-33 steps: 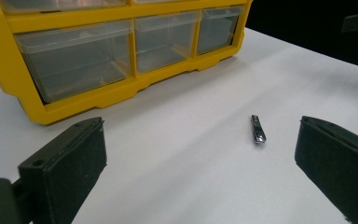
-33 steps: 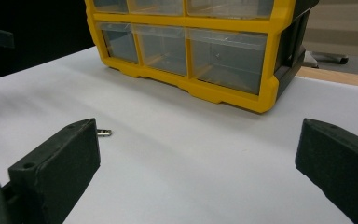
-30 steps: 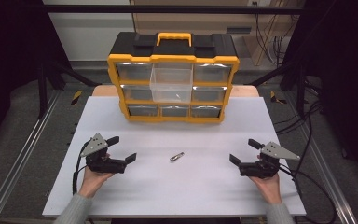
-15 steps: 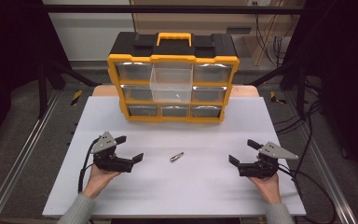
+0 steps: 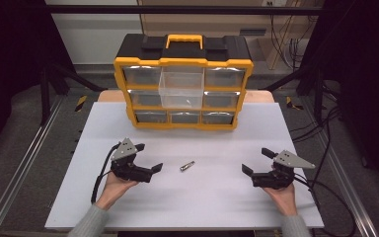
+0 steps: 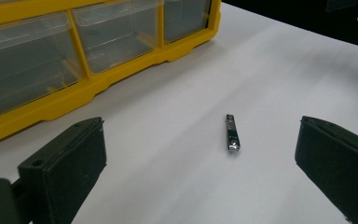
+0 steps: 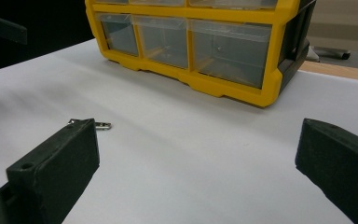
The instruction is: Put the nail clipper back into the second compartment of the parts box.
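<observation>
Near the front edge of the white table (image 5: 128,207), the left gripper (image 5: 148,165) lies low, jaws spread wide and empty, aimed right at the small metal nail clipper (image 5: 187,166) just beyond its tips, likely lined up for a pickup. The right gripper (image 5: 256,165), well to the right, also gapes empty, apparently waiting. Farther back stands the yellow drawer cabinet (image 5: 183,121), one clear drawer (image 5: 181,94) pulled out, probably to receive the clipper.

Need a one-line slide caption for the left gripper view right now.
Open left gripper faces a small metal nail clipper lying on the white table, beside the yellow drawer organizer.
</observation>
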Available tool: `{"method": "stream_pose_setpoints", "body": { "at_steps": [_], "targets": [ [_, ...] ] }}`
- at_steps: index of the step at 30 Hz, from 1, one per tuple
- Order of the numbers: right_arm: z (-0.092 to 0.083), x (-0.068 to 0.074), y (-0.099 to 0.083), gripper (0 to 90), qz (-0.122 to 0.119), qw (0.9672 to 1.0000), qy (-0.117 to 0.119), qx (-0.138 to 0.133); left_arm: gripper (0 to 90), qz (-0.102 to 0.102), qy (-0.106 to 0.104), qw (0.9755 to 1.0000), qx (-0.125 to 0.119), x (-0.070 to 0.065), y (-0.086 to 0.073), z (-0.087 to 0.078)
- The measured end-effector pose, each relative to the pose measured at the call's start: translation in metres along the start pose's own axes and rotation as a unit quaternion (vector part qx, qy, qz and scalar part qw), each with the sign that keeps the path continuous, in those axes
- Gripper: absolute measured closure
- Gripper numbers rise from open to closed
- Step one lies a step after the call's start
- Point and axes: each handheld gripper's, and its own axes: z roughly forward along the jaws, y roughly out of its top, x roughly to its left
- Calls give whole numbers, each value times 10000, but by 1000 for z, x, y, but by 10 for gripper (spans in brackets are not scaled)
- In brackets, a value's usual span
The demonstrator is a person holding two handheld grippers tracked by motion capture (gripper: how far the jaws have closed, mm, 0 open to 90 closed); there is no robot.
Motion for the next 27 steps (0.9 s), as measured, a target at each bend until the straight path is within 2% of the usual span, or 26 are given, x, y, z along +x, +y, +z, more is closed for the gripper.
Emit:
{"method": "stream_pose_setpoints", "body": {
  "at_steps": [27],
  "targets": [
    [1,0,0,3,-12,10000,20,22,20,146,-174,9981,568,-22,9,51]
  ]
}}
